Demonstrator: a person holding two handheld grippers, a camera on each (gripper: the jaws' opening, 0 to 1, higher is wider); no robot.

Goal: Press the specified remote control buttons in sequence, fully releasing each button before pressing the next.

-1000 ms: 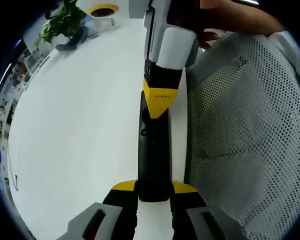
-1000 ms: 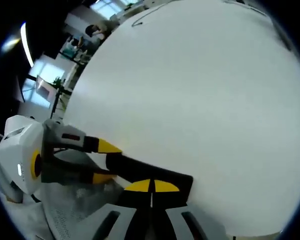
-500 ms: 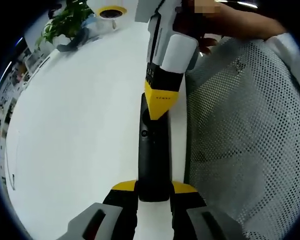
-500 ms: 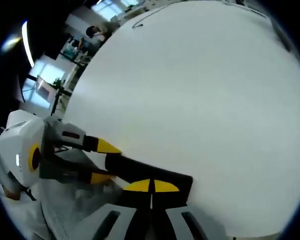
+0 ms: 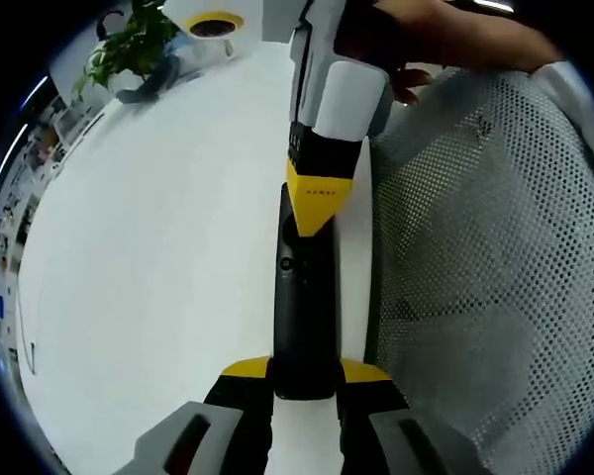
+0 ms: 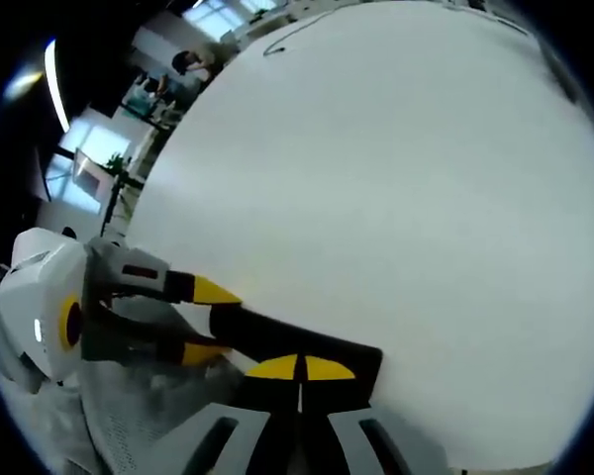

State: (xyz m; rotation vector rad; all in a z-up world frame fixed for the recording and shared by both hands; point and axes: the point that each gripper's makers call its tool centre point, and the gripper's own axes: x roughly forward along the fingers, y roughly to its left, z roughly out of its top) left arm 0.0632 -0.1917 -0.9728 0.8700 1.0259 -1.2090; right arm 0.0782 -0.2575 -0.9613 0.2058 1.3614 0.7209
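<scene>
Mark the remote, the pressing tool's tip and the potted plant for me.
remote (image 5: 302,317): left gripper view, bare middle of its black face.
right tool (image 5: 319,213): left gripper view, yellow tip resting on the remote.
potted plant (image 5: 129,49): left gripper view, green leaves at table's far edge.

remote's (image 5: 303,307) buttons too small, far end hidden

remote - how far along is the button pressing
Done: the left gripper is clamped on the near end of the black remote, steadying it over the white table. In hand: the right gripper has its closed tip on the remote's upper face. How many presses remain can't be told.
</scene>
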